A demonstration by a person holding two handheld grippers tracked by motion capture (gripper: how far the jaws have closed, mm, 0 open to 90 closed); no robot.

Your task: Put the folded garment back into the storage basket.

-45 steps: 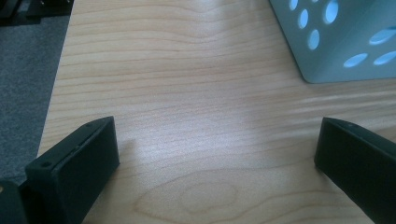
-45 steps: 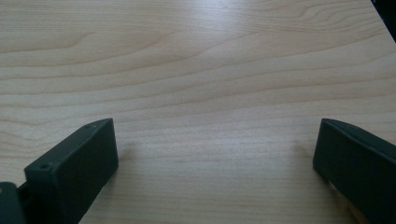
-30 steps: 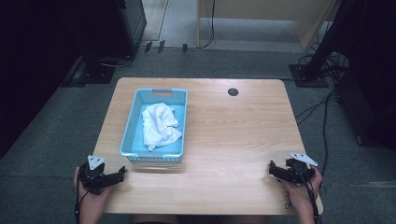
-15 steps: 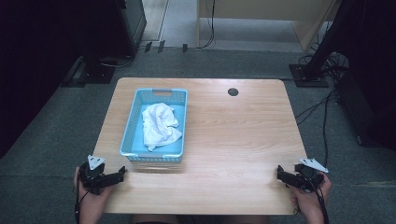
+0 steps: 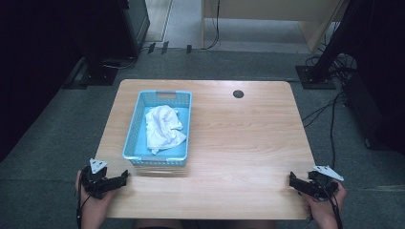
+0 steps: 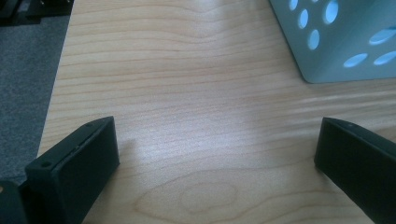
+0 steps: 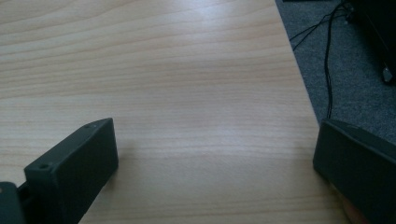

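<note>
A white cloth [image 5: 163,128] lies crumpled in a blue basket [image 5: 135,125] on the counter [image 5: 239,143]. Left claw [image 5: 125,174] and right claw [image 5: 291,178] rest at the near corners, wide open, empty, likely awaiting a grasp.

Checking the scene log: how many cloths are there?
1: a white cloth lies crumpled in the blue basket on the table's left half. More could hide beneath it.
</note>
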